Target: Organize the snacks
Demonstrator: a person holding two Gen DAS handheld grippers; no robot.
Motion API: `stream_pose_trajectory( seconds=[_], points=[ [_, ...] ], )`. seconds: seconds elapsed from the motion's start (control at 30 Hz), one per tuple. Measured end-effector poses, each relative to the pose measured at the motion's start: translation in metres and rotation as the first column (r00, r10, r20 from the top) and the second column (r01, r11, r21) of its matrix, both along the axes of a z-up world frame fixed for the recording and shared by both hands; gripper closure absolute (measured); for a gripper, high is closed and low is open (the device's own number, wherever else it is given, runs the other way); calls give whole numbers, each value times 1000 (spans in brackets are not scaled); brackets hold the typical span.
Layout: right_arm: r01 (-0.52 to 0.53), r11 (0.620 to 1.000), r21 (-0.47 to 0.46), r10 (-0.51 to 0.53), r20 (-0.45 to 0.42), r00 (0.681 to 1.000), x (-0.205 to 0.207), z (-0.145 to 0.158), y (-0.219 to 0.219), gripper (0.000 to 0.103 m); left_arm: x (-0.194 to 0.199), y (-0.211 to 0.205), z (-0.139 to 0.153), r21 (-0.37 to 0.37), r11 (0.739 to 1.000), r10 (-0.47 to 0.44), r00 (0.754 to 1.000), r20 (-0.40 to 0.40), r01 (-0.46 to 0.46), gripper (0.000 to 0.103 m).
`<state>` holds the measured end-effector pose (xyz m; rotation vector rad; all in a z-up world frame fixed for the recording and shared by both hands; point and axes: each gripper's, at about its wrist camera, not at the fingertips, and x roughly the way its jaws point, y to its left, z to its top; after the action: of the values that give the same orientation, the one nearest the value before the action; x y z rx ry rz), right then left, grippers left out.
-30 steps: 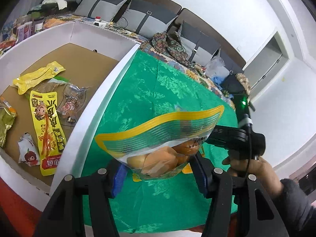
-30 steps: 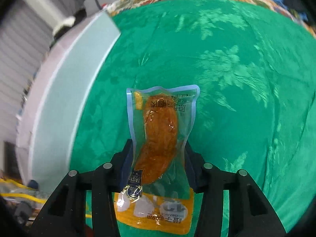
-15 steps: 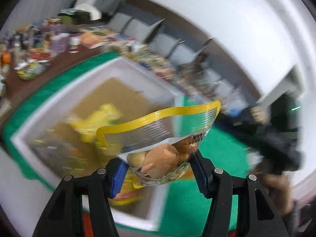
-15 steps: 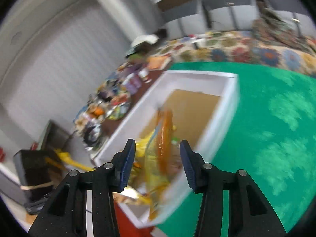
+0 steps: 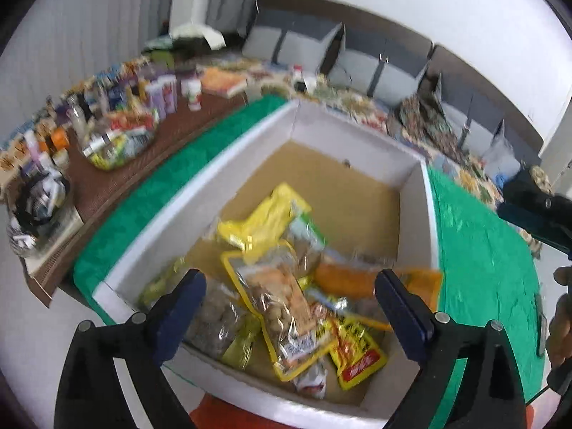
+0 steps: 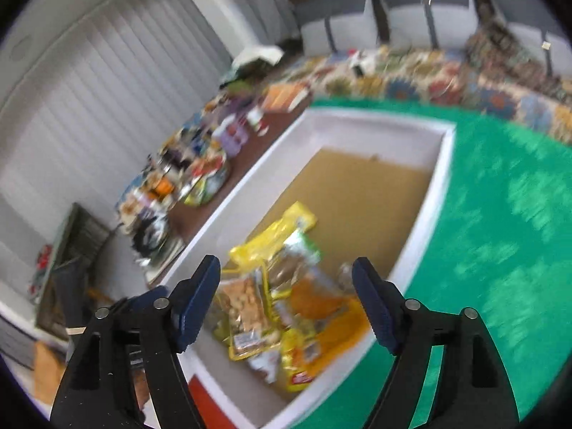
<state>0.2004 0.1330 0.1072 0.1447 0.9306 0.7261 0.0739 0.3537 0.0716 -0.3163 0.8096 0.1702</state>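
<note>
- White-walled box (image 5: 411, 182) with a cardboard floor is seen from the left wrist; the left gripper (image 5: 289, 311) is held above it, jaws opening, nothing between them. The yellow-edged snack bag (image 5: 282, 307) lies on the heap inside.
- From the right wrist, the right gripper (image 6: 286, 300) is likewise opening and unloaded; the orange snack packet (image 6: 321, 307) lies in the box beside the green cloth (image 6: 500, 236).

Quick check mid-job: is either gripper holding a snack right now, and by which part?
Nothing is held. The left gripper and the right gripper are both opening with nothing between the pads; the snack packets lie in the white box.
</note>
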Motion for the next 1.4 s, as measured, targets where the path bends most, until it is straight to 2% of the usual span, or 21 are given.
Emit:
stream_pose_trajectory(
  seconds=[0.07,0.13,0.27,0.4,0.57,0.7,0.8,0.9,1.07,1.4],
  points=[
    [7,999,-47,-4,65,998,-5,14,-1,21,-4,-4,18,42,999,29,999,41,-31,8],
    [13,993,-120,3,130,992,-14,22,0,20,-13,-13,34,105,991,73,994,82,-82,3],
    [23,983,-183,12,193,981,-34,17,1,20,-22,-21,50,204,963,160,982,103,-179,0],
    [28,982,-186,9,195,981,-51,13,-7,20,-29,-23,51,215,957,182,981,71,-193,0],
    [18,981,-194,20,190,982,-68,8,-5,20,-45,-26,52,249,924,275,957,94,-290,0],
    [33,978,-207,0,157,988,-72,7,-2,20,-47,-26,52,263,921,277,958,75,-287,0],
    [34,976,-213,0,158,987,-74,7,0,20,-49,-29,53,309,903,290,954,74,-299,0],
    [34,974,-226,4,164,986,-78,7,3,20,-47,-32,51,344,898,274,960,54,-276,0],
    [23,971,-237,18,168,986,-84,8,8,20,-49,-35,51,329,912,240,969,51,-243,0],
    [25,968,-249,18,171,985,-86,7,12,20,-48,-26,42,234,943,238,971,21,-236,0]
  ],
)
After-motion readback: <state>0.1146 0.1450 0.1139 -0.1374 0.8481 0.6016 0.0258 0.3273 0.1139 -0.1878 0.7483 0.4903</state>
